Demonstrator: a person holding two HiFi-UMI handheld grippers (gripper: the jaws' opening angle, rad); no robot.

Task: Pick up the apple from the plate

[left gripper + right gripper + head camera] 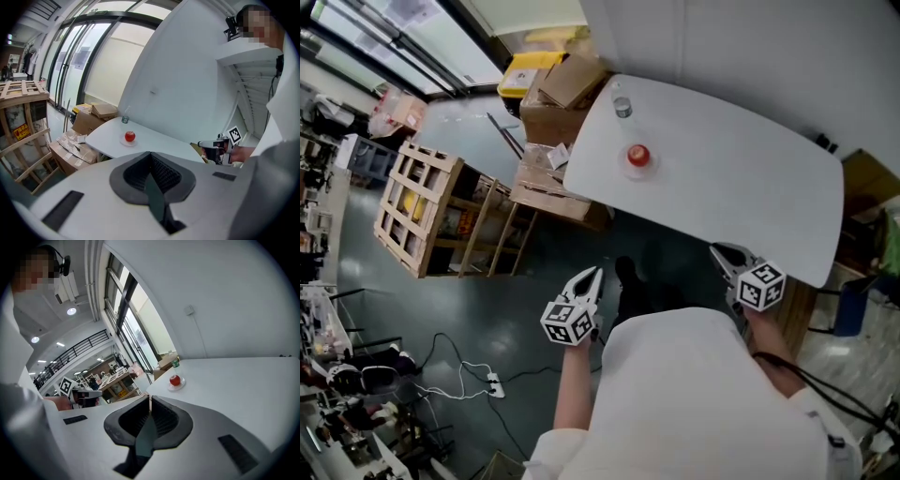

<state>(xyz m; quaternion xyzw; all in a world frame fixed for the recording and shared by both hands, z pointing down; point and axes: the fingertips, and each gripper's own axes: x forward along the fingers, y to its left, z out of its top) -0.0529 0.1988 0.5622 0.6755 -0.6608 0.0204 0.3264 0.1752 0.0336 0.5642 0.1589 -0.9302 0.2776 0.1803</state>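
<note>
A red apple (638, 155) sits on a small white plate (635, 171) near the far left end of a white table (741, 178). Both grippers are held short of the table's near edge, far from the apple. My left gripper (594, 276) is shut with nothing in it, over the floor. My right gripper (722, 253) is level with the table's near right corner, also shut and empty. In the left gripper view the apple (130, 136) lies ahead, beyond the closed jaws (151, 155). The right gripper view shows the apple (175, 379) on its plate (176, 386) past its own closed jaws (149, 400).
A small jar (622, 106) stands behind the plate. Cardboard boxes (567, 89) and a yellow crate (528, 71) are stacked left of the table. Wooden pallets (422, 206) lean further left. Cables (469, 375) lie on the dark floor.
</note>
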